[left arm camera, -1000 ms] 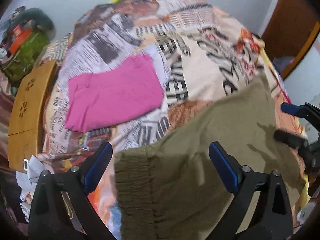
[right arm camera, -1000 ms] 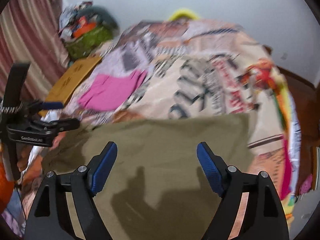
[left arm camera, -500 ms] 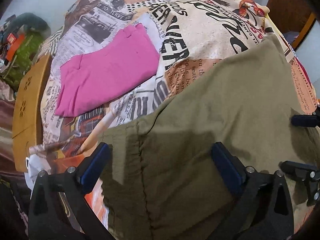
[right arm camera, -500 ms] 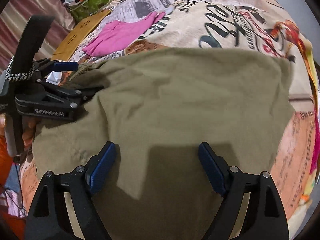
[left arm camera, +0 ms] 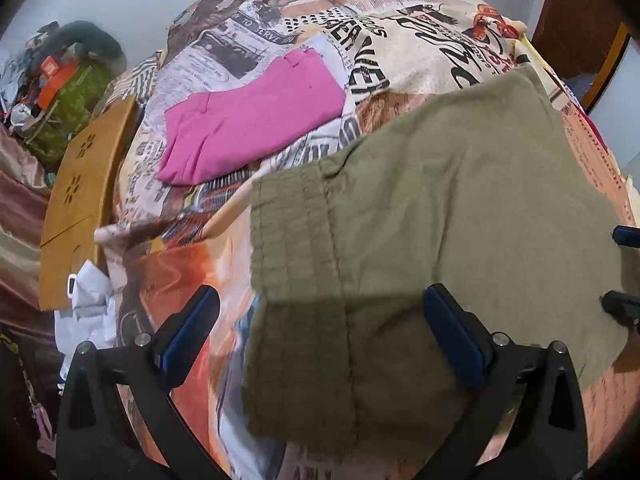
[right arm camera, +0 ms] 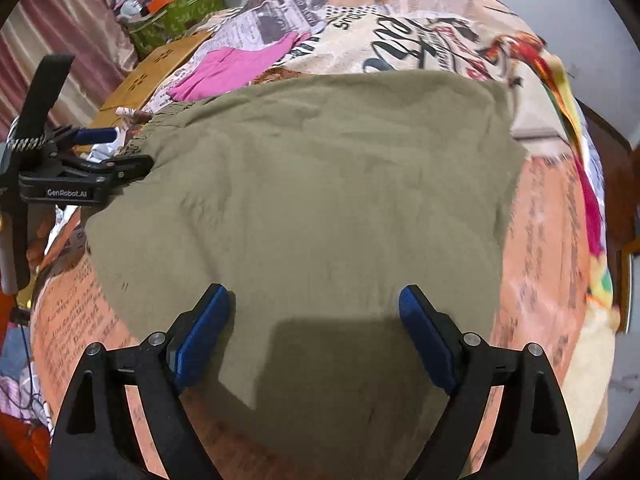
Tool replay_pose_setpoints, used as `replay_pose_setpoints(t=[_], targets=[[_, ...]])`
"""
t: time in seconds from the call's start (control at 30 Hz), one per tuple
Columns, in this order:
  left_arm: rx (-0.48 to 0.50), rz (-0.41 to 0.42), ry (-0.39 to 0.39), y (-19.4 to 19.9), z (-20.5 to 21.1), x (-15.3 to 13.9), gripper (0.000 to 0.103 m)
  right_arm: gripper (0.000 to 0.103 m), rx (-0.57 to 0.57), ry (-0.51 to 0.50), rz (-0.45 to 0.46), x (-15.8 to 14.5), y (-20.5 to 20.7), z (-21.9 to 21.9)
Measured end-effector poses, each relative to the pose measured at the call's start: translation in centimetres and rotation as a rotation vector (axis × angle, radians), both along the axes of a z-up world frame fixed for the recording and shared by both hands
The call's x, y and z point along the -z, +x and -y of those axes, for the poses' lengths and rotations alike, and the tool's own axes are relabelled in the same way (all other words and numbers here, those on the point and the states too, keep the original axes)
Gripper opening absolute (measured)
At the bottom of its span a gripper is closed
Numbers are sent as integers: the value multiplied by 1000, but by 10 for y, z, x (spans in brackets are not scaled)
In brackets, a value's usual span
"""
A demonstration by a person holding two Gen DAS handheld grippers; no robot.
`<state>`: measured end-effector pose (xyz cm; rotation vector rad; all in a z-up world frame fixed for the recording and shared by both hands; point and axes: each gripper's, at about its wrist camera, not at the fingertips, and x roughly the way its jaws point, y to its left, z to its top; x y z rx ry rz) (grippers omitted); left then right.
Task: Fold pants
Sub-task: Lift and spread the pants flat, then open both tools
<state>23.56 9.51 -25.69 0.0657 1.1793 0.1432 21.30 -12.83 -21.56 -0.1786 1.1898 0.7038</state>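
Note:
Olive green pants (left arm camera: 440,208) lie spread flat on the printed bedspread, elastic waistband (left arm camera: 288,240) at the left; they fill the middle of the right wrist view (right arm camera: 320,184). My left gripper (left arm camera: 320,320) is open and empty, jaws wide over the waistband end. My right gripper (right arm camera: 316,320) is open and empty over the near edge of the pants. The left gripper also shows in the right wrist view (right arm camera: 100,152) beside the waistband. The right gripper's fingertips (left arm camera: 624,236) show at the right edge of the left wrist view.
A folded pink garment (left arm camera: 256,116) lies on the bedspread (left arm camera: 420,40) beyond the pants. A wooden board (left arm camera: 84,184) and a cluttered green bag (left arm camera: 68,104) stand to the left of the bed. A wooden door (left arm camera: 576,12) is at the far right.
Both grippers came down toward the pants, then the left one pulled back slightly. The pants now lie flat with the waistband fully in view. Both grippers stayed open.

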Motion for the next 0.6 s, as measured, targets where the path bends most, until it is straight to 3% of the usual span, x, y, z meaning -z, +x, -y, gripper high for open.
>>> replay_pose_setpoints(t=[0.33,0.5,0.6], targets=[[-43,15,-32,-24,-7,-20,103,85,82,63,28,-19,-18,16],[7,84,-66,-28,16,-45,103,85,77,127,89,-34,-21,-3],[60,107,-40,-28,36,-46,103,85,38,122,92,-30,-24,-20]])
